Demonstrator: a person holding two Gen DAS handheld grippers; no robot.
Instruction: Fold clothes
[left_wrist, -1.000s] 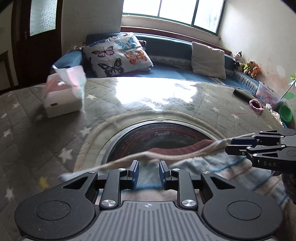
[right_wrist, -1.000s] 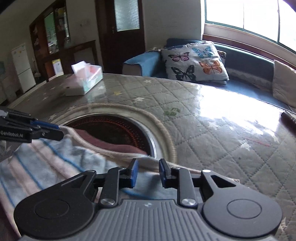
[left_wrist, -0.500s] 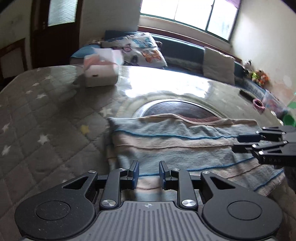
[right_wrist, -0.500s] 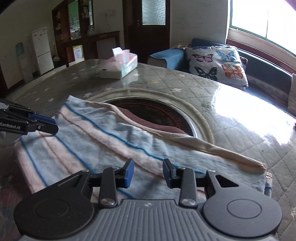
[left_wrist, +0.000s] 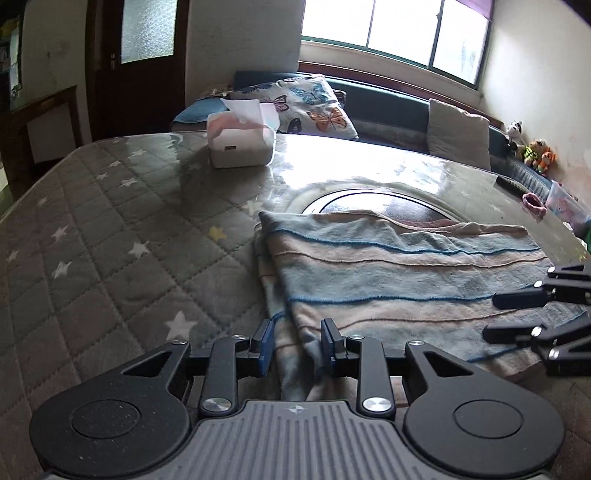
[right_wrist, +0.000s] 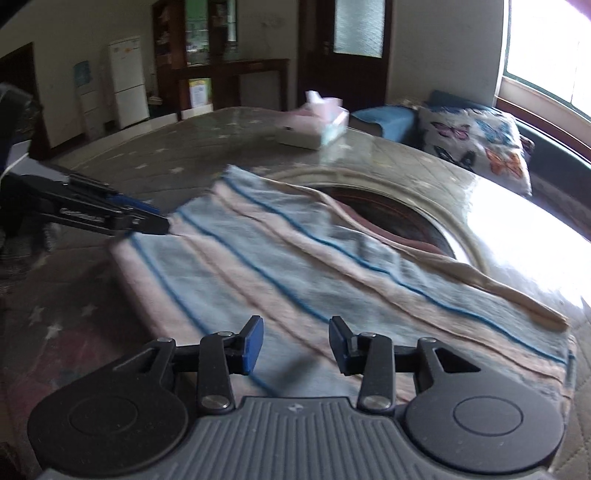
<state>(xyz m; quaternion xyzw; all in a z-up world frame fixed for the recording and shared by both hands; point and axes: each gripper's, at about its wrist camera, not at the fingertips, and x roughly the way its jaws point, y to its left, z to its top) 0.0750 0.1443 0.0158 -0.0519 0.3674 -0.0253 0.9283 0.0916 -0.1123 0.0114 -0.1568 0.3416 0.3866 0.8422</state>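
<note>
A striped cloth (left_wrist: 399, 273) in pale blue, pink and dark blue lies folded flat on the quilted table, partly over a dark round inset (left_wrist: 373, 201). It also shows in the right wrist view (right_wrist: 295, 266). My left gripper (left_wrist: 297, 345) is open at the cloth's near left corner, with a fold of the cloth lying between its jaws. My right gripper (right_wrist: 295, 345) is open wider just above the cloth's near edge, holding nothing. Each gripper shows in the other's view: the right one (left_wrist: 535, 317) at the cloth's right side, the left one (right_wrist: 110, 218) at its left side.
A tissue box (left_wrist: 240, 138) stands at the far left of the table (left_wrist: 110, 236). A sofa with a butterfly cushion (left_wrist: 306, 105) runs behind the table. Small items and a pink ring (left_wrist: 533, 203) lie at the far right edge.
The cloth was pulled back toward me and laid flat over itself. Both grippers opened and let go of it, the right one wider.
</note>
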